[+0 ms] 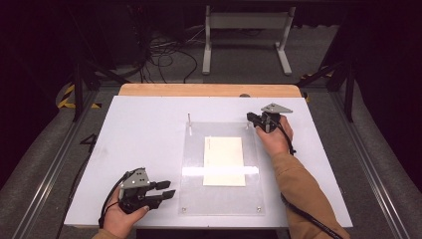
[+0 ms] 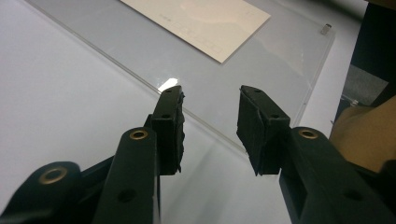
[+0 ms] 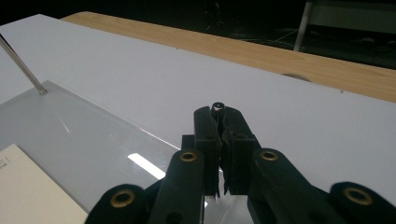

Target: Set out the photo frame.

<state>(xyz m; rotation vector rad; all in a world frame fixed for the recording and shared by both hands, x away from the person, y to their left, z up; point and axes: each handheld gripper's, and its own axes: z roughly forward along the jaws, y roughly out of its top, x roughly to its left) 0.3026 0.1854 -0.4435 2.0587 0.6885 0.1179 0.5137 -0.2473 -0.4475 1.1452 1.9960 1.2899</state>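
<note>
White table (image 1: 139, 129) carries a clear acrylic plate (image 1: 194, 184).

Between the closed matt black plastic pads of the right gripper (image 3: 218, 122) sits a shiny metal pin (image 3: 218, 107) at the corner of a glossy clear acrylic sheet (image 1: 194, 164), under which lies matt cream paper (image 1: 224, 160), all on a smooth white tabletop (image 1: 144, 134) edged beyond the tool with pale wood (image 1: 209, 90).

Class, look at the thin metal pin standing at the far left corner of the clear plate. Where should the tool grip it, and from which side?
Grip the metal pin on its bare upper shaft, coming from above or from the open table side. It stands upright and slim, so the jaws should close across it, clear of the clear plate at its foot.
</note>
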